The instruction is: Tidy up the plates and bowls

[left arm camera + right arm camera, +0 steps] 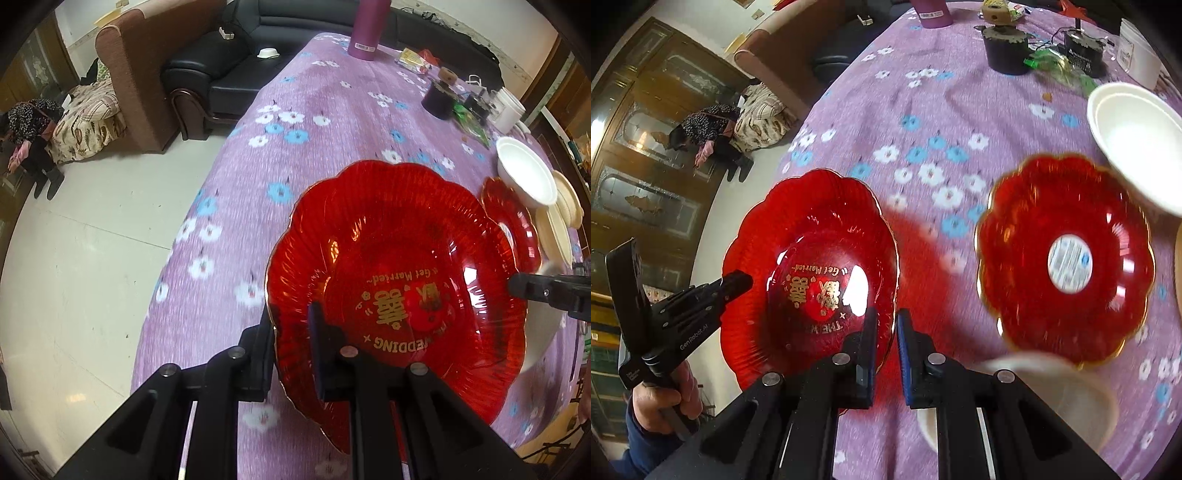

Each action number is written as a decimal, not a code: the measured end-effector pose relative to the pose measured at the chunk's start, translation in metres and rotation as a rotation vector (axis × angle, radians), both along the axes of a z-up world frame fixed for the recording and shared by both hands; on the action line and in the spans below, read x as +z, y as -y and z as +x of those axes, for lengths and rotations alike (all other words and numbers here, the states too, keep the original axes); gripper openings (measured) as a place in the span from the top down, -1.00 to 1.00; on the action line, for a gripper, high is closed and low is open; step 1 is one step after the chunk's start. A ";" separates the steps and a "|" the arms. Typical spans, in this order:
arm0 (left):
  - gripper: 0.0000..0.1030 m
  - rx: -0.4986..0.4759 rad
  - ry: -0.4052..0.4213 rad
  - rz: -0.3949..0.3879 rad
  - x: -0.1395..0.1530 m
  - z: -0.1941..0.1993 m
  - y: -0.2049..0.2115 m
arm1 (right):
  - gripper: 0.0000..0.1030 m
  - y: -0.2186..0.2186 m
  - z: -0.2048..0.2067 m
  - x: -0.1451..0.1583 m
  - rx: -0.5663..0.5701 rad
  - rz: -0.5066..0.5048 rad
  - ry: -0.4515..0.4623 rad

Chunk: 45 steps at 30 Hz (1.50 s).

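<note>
Left claw (293, 345) pinching red plate (399, 280) rim; right claw (886, 350) pinching same plate's opposite rim.

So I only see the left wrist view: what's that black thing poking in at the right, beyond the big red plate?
Observer: The right claw. Its own view shows its fingers nearly together, right at the rim of the big red plate.
Operator: And the smaller red plate behind?
Observer: The small red plate carries a round white label at its centre.
Operator: Who holds my claw?
Observer: A hand grips the left claw by its handle.
</note>
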<state>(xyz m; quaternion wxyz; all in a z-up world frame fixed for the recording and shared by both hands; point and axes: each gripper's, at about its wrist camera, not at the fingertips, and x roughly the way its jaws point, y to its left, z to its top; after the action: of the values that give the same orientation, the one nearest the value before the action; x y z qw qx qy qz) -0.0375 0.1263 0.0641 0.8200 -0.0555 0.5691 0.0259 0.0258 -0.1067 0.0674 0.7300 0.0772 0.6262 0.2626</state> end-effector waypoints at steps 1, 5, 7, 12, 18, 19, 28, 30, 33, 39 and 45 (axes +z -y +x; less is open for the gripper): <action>0.71 0.000 0.000 0.001 0.000 -0.005 0.001 | 0.77 0.001 -0.004 -0.001 0.001 0.003 -0.001; 0.68 0.004 -0.008 -0.018 -0.006 -0.020 0.003 | 0.77 0.004 -0.024 -0.002 0.008 0.005 0.002; 0.68 0.001 -0.015 -0.027 -0.010 -0.025 0.005 | 0.77 0.006 -0.035 -0.004 0.008 0.004 0.003; 0.68 -0.009 -0.017 -0.030 -0.016 -0.030 0.013 | 0.77 0.014 -0.046 -0.012 0.004 -0.014 0.010; 0.68 -0.019 0.002 -0.013 -0.019 -0.027 0.021 | 0.77 0.021 -0.049 -0.019 -0.017 -0.027 0.012; 0.68 -0.023 0.001 -0.006 -0.020 -0.025 0.023 | 0.77 0.022 -0.050 -0.018 -0.023 -0.029 0.013; 0.67 -0.047 0.004 -0.003 -0.023 -0.014 0.033 | 0.76 0.039 -0.058 -0.020 -0.067 -0.042 -0.010; 0.67 -0.040 0.002 -0.019 -0.024 -0.013 0.031 | 0.73 0.041 -0.057 -0.021 -0.077 -0.020 -0.026; 0.63 -0.037 0.012 -0.020 -0.020 -0.015 0.029 | 0.73 0.045 -0.058 -0.019 -0.086 -0.003 -0.025; 0.46 -0.019 0.047 0.009 -0.002 -0.021 0.025 | 0.72 0.054 -0.064 -0.001 -0.098 0.011 0.032; 0.32 -0.025 0.086 0.055 0.019 -0.024 0.029 | 0.73 0.071 -0.082 0.017 -0.120 0.047 0.084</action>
<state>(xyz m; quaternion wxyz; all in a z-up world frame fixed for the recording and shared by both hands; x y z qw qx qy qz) -0.0616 0.0970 0.0832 0.8452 -0.0269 0.5329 0.0286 -0.0559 -0.1780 0.0847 0.7680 0.1206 0.5831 0.2358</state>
